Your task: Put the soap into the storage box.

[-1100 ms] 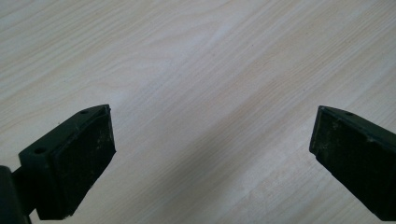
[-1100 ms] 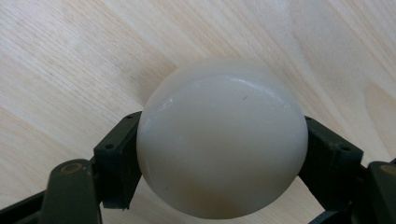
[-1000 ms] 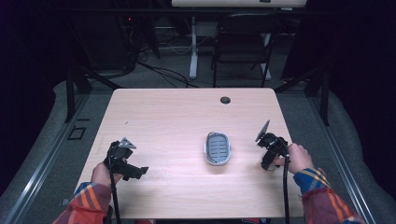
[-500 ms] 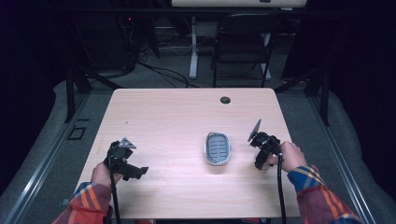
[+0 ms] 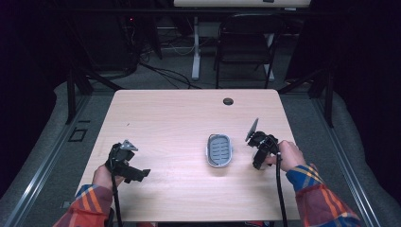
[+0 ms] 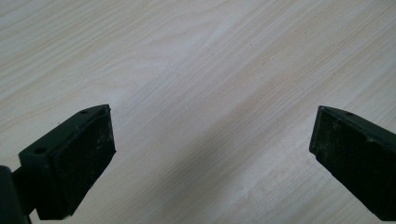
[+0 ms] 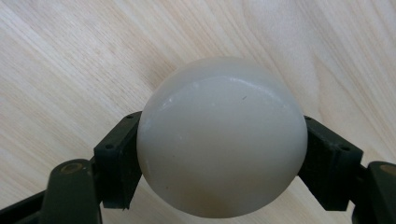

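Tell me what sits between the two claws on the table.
In the high view, a grey oval dish lies between the left claw and right claw, nearer the right one; otherwise bare wood.

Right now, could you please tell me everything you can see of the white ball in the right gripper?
The white ball is a smooth, off-white sphere that looks like matte plastic, with a few faint specks and a slightly darker underside. The right gripper clamps it at its widest part, one black jaw pressed to each side. It is held over the pale wooden table; whether it touches the wood cannot be told.
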Tool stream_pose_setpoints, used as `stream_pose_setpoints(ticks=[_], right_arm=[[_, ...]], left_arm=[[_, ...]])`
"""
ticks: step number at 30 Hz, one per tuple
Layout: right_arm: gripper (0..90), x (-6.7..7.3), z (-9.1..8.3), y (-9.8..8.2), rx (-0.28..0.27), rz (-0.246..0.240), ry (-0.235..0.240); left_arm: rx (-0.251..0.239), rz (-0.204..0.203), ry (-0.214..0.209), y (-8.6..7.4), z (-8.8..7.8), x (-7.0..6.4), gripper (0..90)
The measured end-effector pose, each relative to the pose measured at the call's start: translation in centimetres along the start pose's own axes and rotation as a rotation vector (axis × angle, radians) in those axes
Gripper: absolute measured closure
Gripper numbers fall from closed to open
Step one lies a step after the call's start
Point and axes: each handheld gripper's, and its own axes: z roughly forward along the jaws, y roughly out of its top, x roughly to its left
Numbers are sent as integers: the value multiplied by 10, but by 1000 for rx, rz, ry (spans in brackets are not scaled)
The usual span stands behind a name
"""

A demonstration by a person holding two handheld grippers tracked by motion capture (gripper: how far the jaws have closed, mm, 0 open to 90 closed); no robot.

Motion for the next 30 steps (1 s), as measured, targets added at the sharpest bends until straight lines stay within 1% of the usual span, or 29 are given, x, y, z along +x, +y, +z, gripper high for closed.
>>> stream_pose_setpoints(ticks=[1, 2, 3, 4, 5, 8, 10, 13, 14, 18, 19, 20, 21, 23, 24, 29, 30], right_arm=[[242, 1, 0, 1, -11, 6, -3], [242, 3, 2, 1, -37, 25, 6], [242, 2, -1, 3, -5, 1, -4], [242, 3, -1, 4, -12, 0, -4], [242, 3, -3, 5, -2, -12, -5], [242, 5, -4, 8, -7, -13, -5], [242, 5, -5, 11, 6, -25, -9], [242, 7, -7, 14, -1, -23, -7], [242, 7, -8, 15, 3, -31, -12], [242, 9, -12, 19, -10, -34, -10], [242, 9, -15, 20, -5, -36, -13], [242, 9, -16, 20, -11, -42, -14], [242, 10, -17, 21, -19, -37, -10], [242, 10, -18, 22, -14, -41, -14], [242, 10, -20, 23, -22, -38, -14], [243, 11, -24, 28, -11, -55, -21], [243, 12, -25, 28, -14, -51, -20]], left_arm=[[1, 0, -1, 0, 0, 0, 3], [0, 0, -1, 0, 0, 0, 2], [0, -1, -1, 0, 0, 0, 3], [0, -1, -1, 0, 0, 0, 3], [1, 0, -2, 0, 0, 0, 2], [1, 1, -3, 0, 0, 0, 3], [0, 1, -2, 0, 0, 0, 3], [1, 1, -3, 0, 1, 0, 3], [1, 1, -3, 0, 1, 0, 3], [3, 3, -4, 1, 1, 0, 3], [3, 5, -2, 1, 1, -1, 3], [4, 6, -2, 1, 1, -1, 3], [5, 6, -3, 1, 1, -1, 3], [5, 7, -3, 1, 1, -1, 3], [5, 7, -3, 1, 2, -1, 3], [4, 11, -4, 2, 2, -1, 3], [5, 12, -4, 2, 2, -1, 3]])
